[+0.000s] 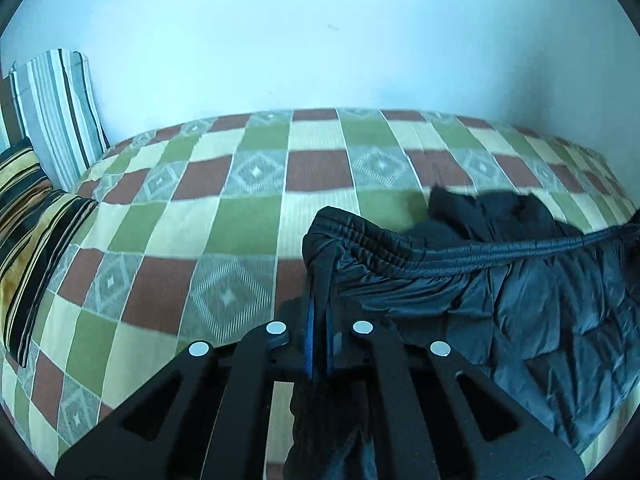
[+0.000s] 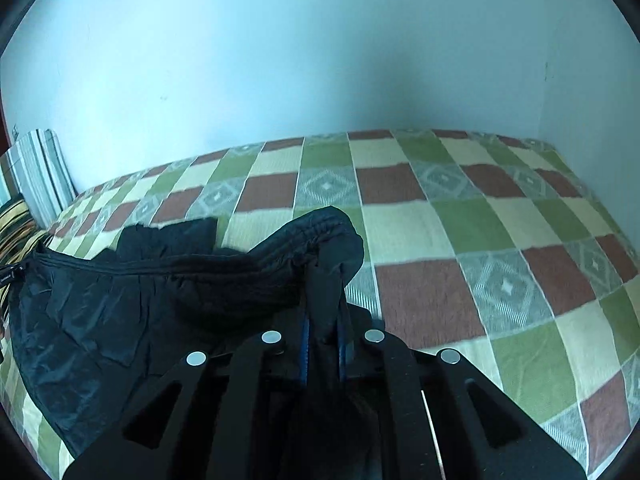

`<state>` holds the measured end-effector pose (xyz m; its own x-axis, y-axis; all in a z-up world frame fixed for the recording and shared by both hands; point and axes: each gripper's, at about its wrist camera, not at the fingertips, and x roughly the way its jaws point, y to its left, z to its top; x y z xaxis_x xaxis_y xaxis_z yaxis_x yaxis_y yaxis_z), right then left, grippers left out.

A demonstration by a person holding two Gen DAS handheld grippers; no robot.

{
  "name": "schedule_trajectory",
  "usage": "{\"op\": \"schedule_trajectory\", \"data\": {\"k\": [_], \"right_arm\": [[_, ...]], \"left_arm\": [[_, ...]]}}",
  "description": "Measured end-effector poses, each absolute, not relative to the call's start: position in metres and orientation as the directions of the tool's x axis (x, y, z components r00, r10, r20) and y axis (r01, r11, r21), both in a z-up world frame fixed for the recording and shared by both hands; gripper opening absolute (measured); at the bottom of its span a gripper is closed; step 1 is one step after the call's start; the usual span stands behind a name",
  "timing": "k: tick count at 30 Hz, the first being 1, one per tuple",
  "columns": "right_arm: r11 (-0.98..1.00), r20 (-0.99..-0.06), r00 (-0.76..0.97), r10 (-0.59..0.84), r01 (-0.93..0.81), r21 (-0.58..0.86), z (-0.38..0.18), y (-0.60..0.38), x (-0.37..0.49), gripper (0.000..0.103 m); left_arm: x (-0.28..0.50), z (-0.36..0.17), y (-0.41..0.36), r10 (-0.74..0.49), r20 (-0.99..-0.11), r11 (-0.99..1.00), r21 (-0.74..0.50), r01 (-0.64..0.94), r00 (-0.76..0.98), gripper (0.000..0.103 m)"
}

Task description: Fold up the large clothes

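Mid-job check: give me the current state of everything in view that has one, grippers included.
Left gripper: shut on the jacket's elastic hem.
Right gripper: shut on the hem's other end.
Jacket: dark, crumpled, unfolded; hem lifted and stretched between both grippers, the rest on the bedspread.
Bedspread: checked, spread flat.
Striped pillow: upright against the wall.
Dark striped pillow: lying at the bed's left edge.

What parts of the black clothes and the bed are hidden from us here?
- Left wrist view: the black garment runs off the right edge, so its full shape is unknown; the left gripper, jaws shut on the elastic hem, covers the pinched cloth.
- Right wrist view: the right gripper hides the cloth it clamps; the garment's lower part is cut off.
- Both views: the striped pillows are cropped at the left edge; the bed front is hidden.
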<state>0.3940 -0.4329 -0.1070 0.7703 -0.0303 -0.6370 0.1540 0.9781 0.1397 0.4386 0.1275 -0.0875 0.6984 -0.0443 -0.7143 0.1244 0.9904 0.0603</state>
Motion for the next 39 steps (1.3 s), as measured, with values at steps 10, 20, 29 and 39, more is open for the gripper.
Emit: {"op": "schedule_trajectory", "data": {"k": [10, 20, 29, 39], "right_arm": [[0.971, -0.71, 0.699, -0.083, 0.217, 0.1, -0.148, -0.442, 0.473, 0.009], [0.965, -0.8, 0.599, -0.036, 0.23, 0.128, -0.209, -0.449, 0.498, 0.013], [0.965, -0.81, 0.585, -0.048, 0.237, 0.114, -0.206, -0.447, 0.499, 0.02], [0.95, -0.731, 0.668, -0.14, 0.298, 0.091, -0.142, -0.435, 0.46, 0.047]], "left_arm": [[0.515, -0.129, 0.102, 0.095, -0.745, 0.988, 0.154, 0.032, 0.66, 0.004], [0.532, -0.195, 0.097, 0.121, -0.799, 0.982, 0.184, 0.048, 0.589, 0.005], [0.533, -0.195, 0.091, 0.149, -0.799, 0.974, 0.219, 0.05, 0.583, 0.006], [0.489, -0.126, 0.103, 0.148, -0.729, 0.986, 0.163, -0.041, 0.668, 0.024]]}}
